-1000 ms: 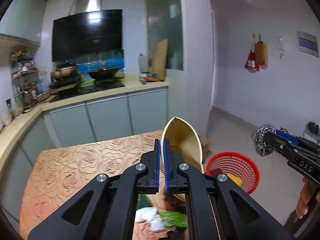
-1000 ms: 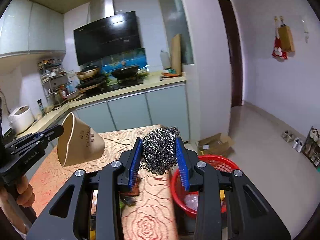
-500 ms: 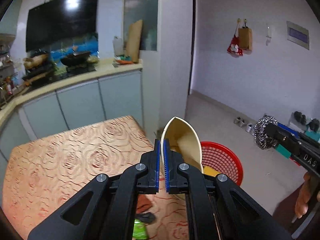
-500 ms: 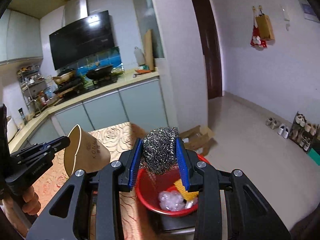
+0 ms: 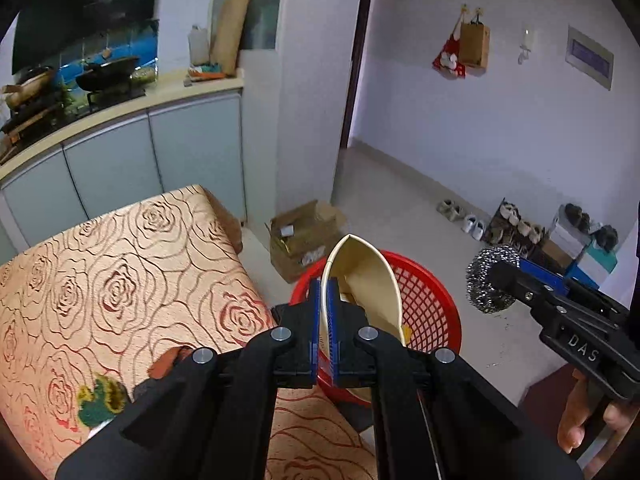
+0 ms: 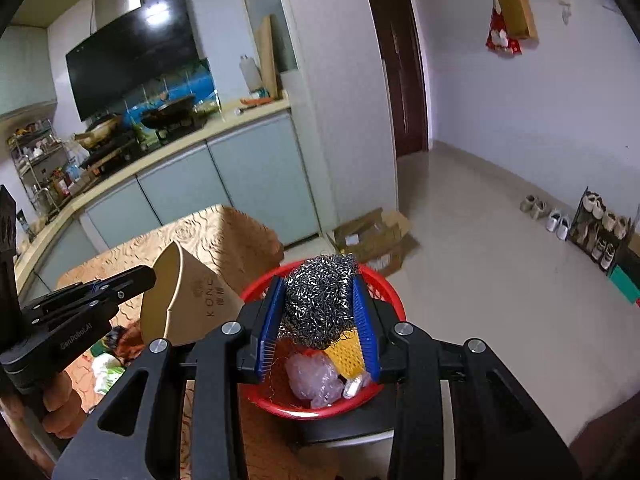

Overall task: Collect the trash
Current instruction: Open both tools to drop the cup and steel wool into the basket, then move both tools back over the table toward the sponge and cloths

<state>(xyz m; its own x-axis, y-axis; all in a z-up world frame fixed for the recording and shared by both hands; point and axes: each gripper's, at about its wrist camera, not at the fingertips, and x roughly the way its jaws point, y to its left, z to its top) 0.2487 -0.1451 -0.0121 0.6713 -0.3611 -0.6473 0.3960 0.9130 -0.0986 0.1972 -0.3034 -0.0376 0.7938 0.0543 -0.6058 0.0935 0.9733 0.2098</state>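
The left gripper [image 5: 325, 332] has its blue pads pressed together on the rim of a flattened paper cup [image 5: 370, 276], so only a thin edge of card is pinched; the cup juts out ahead of the pads and hangs over the near rim of the red basket [image 5: 434, 312]. The risk there, as I judge it, is that the cup is light and wide, and if let go this close to the rim it could catch the basket's edge and tip out onto the floor or the table [image 5: 120, 264] to the gripper's left

The right gripper [image 6: 320, 320] pinches a ball of steel wool [image 6: 318, 300] between its pads, squeezed from both sides and bulging above them, right over the basket's middle. The wiry strands may snag on the ribbed pads and cling when the jaws part, so the ball may hang there instead of dropping

Below that gripper the basket already holds a crumpled clear bag [image 6: 310, 378], a yellow mesh piece [image 6: 348, 354] and a small shiny scrap. Behind and left of the left gripper, more scraps lie on the rose-patterned table, uncollected. Beyond the basket a cardboard box [image 5: 304, 236] sits on the floor
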